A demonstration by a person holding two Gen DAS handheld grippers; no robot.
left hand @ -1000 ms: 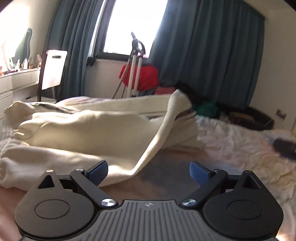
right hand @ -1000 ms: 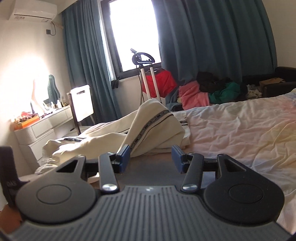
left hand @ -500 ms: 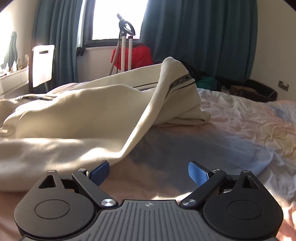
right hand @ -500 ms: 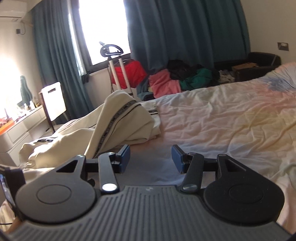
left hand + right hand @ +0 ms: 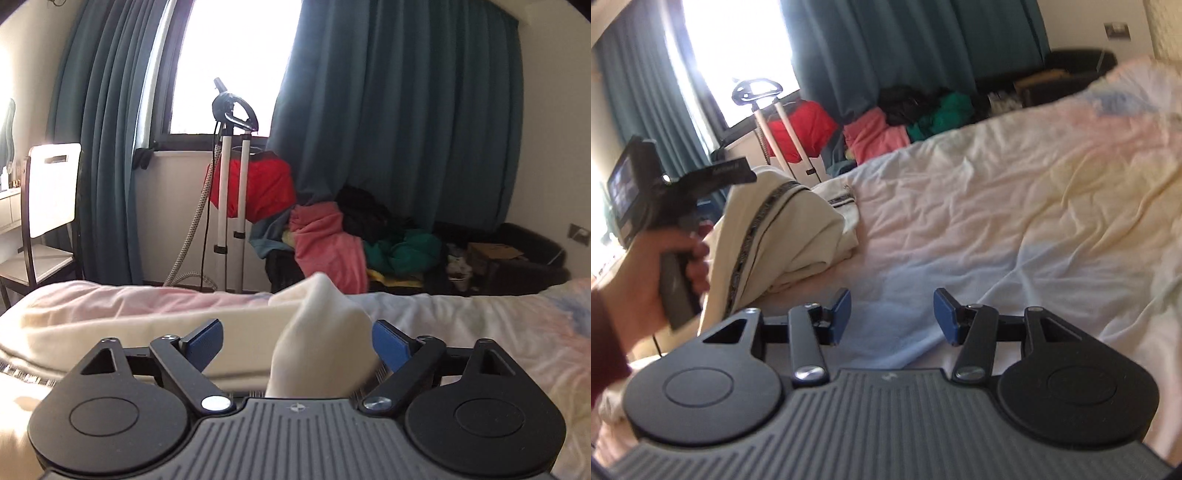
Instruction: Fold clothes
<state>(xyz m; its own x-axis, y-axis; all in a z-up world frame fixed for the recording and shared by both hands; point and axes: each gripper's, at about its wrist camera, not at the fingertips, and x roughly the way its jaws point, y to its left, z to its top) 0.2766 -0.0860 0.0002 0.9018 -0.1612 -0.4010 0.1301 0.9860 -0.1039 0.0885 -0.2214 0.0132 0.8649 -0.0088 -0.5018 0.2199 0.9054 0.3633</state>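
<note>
A cream garment (image 5: 110, 328) with a dark patterned stripe lies bunched on the bed; it also shows in the right wrist view (image 5: 783, 240). A raised fold of the garment (image 5: 321, 343) stands between the fingers of my left gripper (image 5: 297, 343), which is open; the fold touches neither blue pad. My right gripper (image 5: 891, 314) is open and empty above the bare pastel sheet (image 5: 1015, 206), to the right of the garment. The right wrist view shows the hand holding the left gripper's handle (image 5: 676, 273) beside the garment.
A garment steamer stand (image 5: 231, 192) and a red item (image 5: 266, 188) stand by the window. A pile of pink, green and black clothes (image 5: 354, 240) lies beyond the bed. A white chair (image 5: 44, 206) stands at left. Teal curtains hang behind.
My left gripper has moved forward onto the garment, so a fold now stands between its open fingers. My right gripper has swung right and tilted over the sheet.
</note>
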